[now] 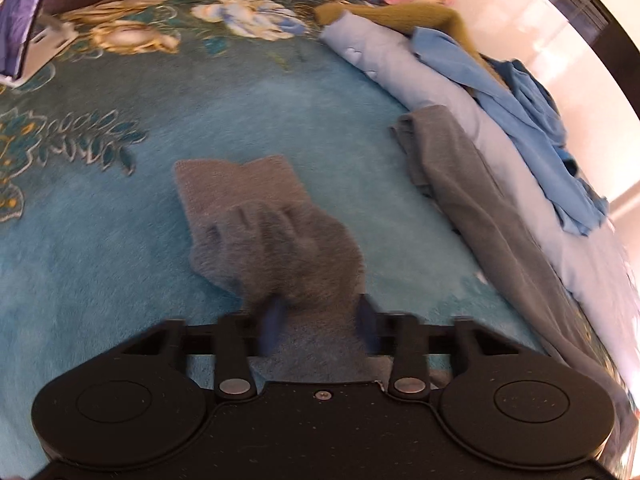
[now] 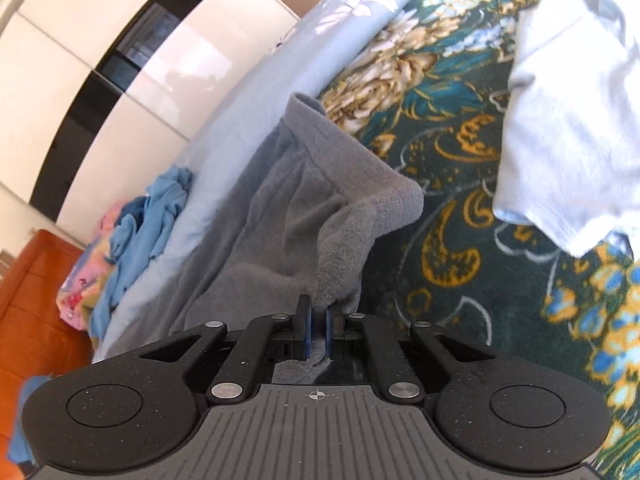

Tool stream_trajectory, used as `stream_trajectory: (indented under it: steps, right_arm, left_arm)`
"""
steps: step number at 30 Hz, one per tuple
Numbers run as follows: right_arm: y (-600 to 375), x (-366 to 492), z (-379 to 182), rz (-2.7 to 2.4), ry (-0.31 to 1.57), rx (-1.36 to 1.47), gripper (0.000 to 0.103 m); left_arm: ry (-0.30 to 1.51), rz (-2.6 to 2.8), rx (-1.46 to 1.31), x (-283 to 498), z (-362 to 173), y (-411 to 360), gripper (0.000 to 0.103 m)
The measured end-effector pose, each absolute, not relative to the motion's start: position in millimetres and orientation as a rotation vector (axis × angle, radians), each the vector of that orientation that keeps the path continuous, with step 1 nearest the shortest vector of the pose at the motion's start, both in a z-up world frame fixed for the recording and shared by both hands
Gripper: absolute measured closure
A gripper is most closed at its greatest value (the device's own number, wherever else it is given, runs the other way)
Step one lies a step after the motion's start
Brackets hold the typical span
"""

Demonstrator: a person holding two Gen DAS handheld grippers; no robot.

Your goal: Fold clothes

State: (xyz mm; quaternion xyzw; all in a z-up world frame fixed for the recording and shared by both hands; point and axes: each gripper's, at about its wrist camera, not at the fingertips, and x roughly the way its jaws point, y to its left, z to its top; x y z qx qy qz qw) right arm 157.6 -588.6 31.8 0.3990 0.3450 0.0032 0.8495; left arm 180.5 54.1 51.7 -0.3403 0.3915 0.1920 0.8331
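A grey fleece garment (image 1: 256,216) lies on the teal flowered blanket (image 1: 100,264), its ribbed end pointing away from me. Its near end bunches up between the fingers of my left gripper (image 1: 319,320), filling the gap and touching both blurred pads. In the right wrist view, a fold of grey fleece (image 2: 352,232) rises from a flatter grey cloth (image 2: 272,208) into my right gripper (image 2: 319,322). That gripper is shut tight on the fold. Whether both hands hold the same piece I cannot tell.
A longer grey garment (image 1: 472,208), a pale blue sheet (image 1: 384,64), crumpled blue clothes (image 1: 532,128) and an olive piece (image 1: 400,14) lie along the bed's right edge. A white garment (image 2: 572,120) lies on the dark flowered blanket (image 2: 460,240). White cabinets (image 2: 132,80) and a wooden piece of furniture (image 2: 36,304) stand beyond.
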Motion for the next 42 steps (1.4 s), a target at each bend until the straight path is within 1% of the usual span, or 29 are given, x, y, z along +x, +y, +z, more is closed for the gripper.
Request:
stream_trajectory:
  steps: [1, 4, 6, 9, 12, 14, 18, 21, 23, 25, 26, 27, 28, 29, 30, 31, 33, 36, 38, 39, 40, 41, 42]
  right_arm:
    - [-589.5, 156.7, 29.7, 0.006, 0.73, 0.848, 0.098]
    - [-590.6, 155.6, 26.4, 0.006, 0.739, 0.853, 0.098]
    - [-590.6, 155.6, 28.4, 0.006, 0.739, 0.849, 0.098]
    - [-589.8, 154.7, 36.6, 0.008, 0.725, 0.824, 0.098]
    - [-588.2, 152.3, 42.7, 0.007, 0.713, 0.8, 0.098]
    - [-588.0, 150.3, 42.1, 0.007, 0.714, 0.8, 0.098]
    - [-585.9, 148.2, 30.5, 0.007, 0.751, 0.809, 0.098]
    - [-581.6, 148.5, 25.1, 0.012, 0.783, 0.801, 0.098]
    - [-578.8, 149.2, 26.7, 0.011, 0.791, 0.778, 0.098]
    - [-577.3, 150.3, 28.5, 0.01, 0.795, 0.766, 0.097]
    - [-576.7, 151.0, 29.4, 0.009, 0.797, 0.761, 0.097]
    - [-576.1, 151.3, 29.7, 0.008, 0.799, 0.758, 0.097]
    - [-575.6, 151.4, 29.6, 0.007, 0.8, 0.757, 0.097]
    - [-575.1, 151.5, 29.5, 0.006, 0.802, 0.755, 0.097]
    - [-574.7, 151.6, 29.4, 0.004, 0.804, 0.754, 0.097]
    - [-574.5, 151.5, 29.0, 0.003, 0.806, 0.755, 0.097]
    - [-574.5, 151.1, 28.0, 0.0, 0.808, 0.76, 0.097]
    - [-574.9, 150.4, 27.8, 0.0, 0.812, 0.758, 0.097]
    - [-575.0, 150.9, 27.6, 0.0, 0.815, 0.759, 0.097]
    - [-575.0, 151.7, 27.7, 0.0, 0.816, 0.761, 0.097]
    - [-575.0, 152.4, 27.8, 0.0, 0.816, 0.764, 0.097]
    - [-574.7, 153.5, 28.2, 0.001, 0.818, 0.762, 0.097]
    - [-574.0, 155.2, 29.2, -0.006, 0.822, 0.758, 0.097]
  left_arm:
    - [0.82, 0.391, -0.732, 181.0, 52.6, 53.7, 0.101]
    - [0.784, 0.333, -0.701, 190.5, 65.4, 49.6, 0.103]
    - [0.696, 0.256, -0.726, 197.7, 85.4, 49.5, 0.103]
    - [0.507, 0.12, -0.737, 194.5, 129.5, 46.6, 0.103]
    - [0.366, 0.018, -0.757, 172.9, 154.3, 49.0, 0.102]
    - [0.352, 0.02, -0.771, 156.1, 148.2, 56.3, 0.102]
    - [0.533, 0.186, -0.831, 137.3, 77.9, 86.5, 0.102]
    - [0.678, 0.281, -0.952, 123.2, 22.9, 110.6, 0.101]
    - [0.685, 0.293, -0.954, 115.5, 16.4, 114.4, 0.099]
    - [0.674, 0.313, -0.913, 111.4, 22.3, 114.5, 0.098]
    - [0.669, 0.327, -0.883, 110.1, 28.8, 113.0, 0.097]
    - [0.664, 0.341, -0.852, 108.7, 35.5, 111.4, 0.093]
    - [0.657, 0.332, -0.82, 110.0, 41.6, 109.4, 0.084]
    - [0.65, 0.321, -0.788, 111.5, 47.6, 107.4, 0.078]
    - [0.642, 0.31, -0.755, 113.0, 53.6, 105.3, 0.07]
    - [0.641, 0.295, -0.738, 116.9, 57.3, 103.9, 0.063]
    - [0.641, 0.294, -0.713, 128.5, 65.4, 100.5, 0.06]
    - [0.657, 0.309, -0.684, 150.1, 69.7, 96.0, 0.059]
    - [0.678, 0.318, -0.65, 169.3, 68.7, 92.8, 0.061]
    - [0.696, 0.329, -0.652, 177.4, 67.1, 92.8, 0.069]
    - [0.694, 0.333, -0.668, 182.9, 66.1, 94.0, 0.088]
    - [0.692, 0.336, -0.683, 188.2, 65.2, 95.3, 0.095]
    - [0.686, 0.35, -0.688, 191.9, 66.3, 95.8, 0.099]
